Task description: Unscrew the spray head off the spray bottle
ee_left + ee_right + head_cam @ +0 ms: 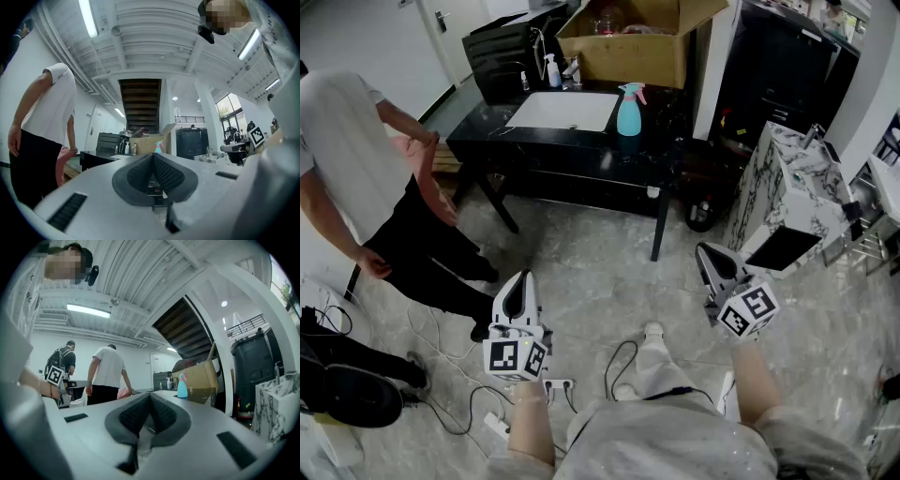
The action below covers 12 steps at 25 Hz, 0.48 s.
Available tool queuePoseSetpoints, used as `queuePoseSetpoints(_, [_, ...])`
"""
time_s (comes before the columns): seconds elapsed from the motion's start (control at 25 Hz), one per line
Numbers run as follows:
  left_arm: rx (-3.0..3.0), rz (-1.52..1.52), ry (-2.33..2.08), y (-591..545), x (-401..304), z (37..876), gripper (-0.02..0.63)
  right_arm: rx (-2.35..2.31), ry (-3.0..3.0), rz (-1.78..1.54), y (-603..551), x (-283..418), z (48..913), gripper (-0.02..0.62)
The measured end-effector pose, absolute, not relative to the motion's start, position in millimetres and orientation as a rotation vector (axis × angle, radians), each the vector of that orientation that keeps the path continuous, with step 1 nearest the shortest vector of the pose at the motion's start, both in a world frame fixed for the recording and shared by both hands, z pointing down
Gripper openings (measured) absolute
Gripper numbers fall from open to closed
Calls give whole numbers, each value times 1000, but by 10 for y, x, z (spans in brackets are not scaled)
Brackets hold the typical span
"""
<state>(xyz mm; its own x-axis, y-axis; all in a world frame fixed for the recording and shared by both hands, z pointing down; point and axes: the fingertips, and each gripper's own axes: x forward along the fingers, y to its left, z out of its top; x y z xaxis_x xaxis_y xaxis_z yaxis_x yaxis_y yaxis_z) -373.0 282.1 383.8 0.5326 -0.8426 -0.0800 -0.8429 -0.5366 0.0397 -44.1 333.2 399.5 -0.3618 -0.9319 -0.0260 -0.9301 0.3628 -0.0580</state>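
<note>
- Task is not yet starting: the turquoise plastic spray bottle is standing upright on the black bench. Its pink-triggered spray head is sitting on top (seemingly fully screwed on).
- The left hand-held gripper and the right hand-held gripper are hovering over the floor, well apart from the bench. Both are showing jaws pressed together, with nothing between.
- Remaining, as I am judging it: approaching, gripping body and head, twisting off.
- Room: open floor is lying ahead. A person in a white shirt is crowding the bench's left end, a marble-patterned cabinet is flanking the right, and loose black cables are trailing by the left side.
- A brown cardboard box is sitting just behind the bottle.
</note>
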Motion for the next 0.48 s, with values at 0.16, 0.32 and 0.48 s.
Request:
queuePoseSetpoints(0.16, [-2744,125,1521,2439,-3535,3846,6,-1738,2541,-53,2941,-264,4015,3])
queuePoseSetpoints(0.32, [-2753,123,1534,2050,-3336,3860,6,-1731,2549,-80,2520,-100,4060,3])
queuePoseSetpoints(0.48, [-2757,127,1557,1666,-3173,3894,6,-1709,2587,-108,2132,-4,4129,3])
